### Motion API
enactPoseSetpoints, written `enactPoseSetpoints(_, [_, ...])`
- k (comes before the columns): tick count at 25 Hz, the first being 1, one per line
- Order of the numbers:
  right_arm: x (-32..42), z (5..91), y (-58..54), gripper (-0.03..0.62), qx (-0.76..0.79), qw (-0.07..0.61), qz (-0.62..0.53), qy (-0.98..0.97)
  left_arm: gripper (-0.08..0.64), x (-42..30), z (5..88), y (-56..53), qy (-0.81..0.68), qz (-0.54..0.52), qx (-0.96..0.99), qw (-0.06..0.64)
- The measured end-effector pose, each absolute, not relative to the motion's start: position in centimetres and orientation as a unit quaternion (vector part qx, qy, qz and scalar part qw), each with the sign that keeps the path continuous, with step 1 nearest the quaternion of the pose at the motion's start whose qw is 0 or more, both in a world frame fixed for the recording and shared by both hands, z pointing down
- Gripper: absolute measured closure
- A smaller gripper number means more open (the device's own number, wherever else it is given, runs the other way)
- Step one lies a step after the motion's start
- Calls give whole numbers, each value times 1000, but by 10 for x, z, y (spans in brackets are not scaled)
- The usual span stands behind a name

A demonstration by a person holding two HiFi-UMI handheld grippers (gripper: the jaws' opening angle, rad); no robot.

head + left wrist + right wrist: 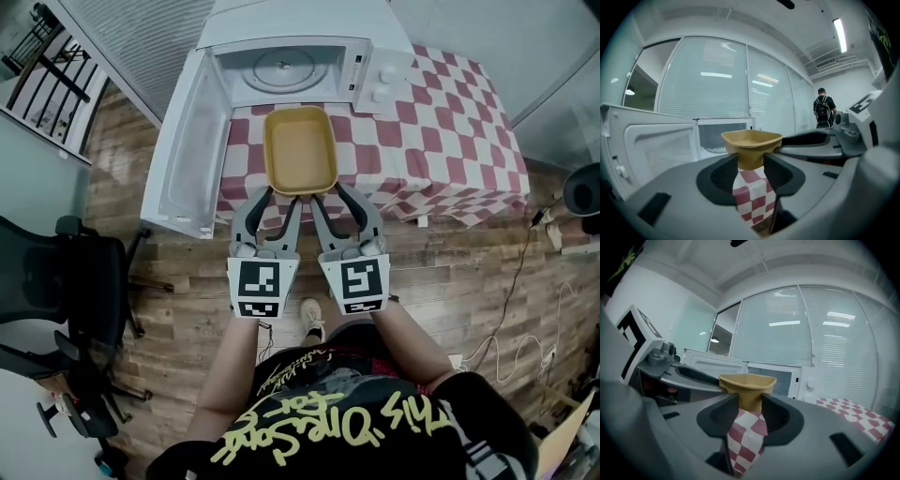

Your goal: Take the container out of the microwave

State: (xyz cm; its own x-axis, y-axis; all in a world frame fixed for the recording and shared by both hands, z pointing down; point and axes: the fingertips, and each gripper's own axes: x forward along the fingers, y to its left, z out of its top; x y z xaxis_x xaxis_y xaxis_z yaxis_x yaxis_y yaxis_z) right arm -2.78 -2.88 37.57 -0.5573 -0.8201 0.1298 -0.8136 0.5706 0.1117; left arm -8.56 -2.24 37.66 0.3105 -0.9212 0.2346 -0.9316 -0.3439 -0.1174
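Two claws share one load, so we read across from the left. An office chair (66, 272) stands on the wooden floor (187, 319), well apart from the work. Next comes the microwave door (183, 155), swung wide open beside the desk (450, 141). It is the nearest thing our left arm could knock if we drift that way. Behind it the microwave (291, 23) shows only its bare turntable (284, 66).

The left claw (279, 199) is clamped on the near left corner of the container (300, 145), which is out of the oven, just in front of its mouth and over the checked cloth (441, 183). The right claw (330, 197) is clamped on the near right corner.

Both grips bite only the near rim, so we judge the far end could sag. The container could also twist loose if one hand leads the other — they must travel together. It looks empty, so a spill seems unlikely. Further right, cables (514, 300) trail on the floor, well apart from us.
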Motion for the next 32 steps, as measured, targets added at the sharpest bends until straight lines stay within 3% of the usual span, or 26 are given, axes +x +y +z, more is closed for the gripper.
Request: enactPoseSetpoints(32, [9,354,-25,451,449,72,-38,-890,387,-50,353,-18,-593,123,795,-6])
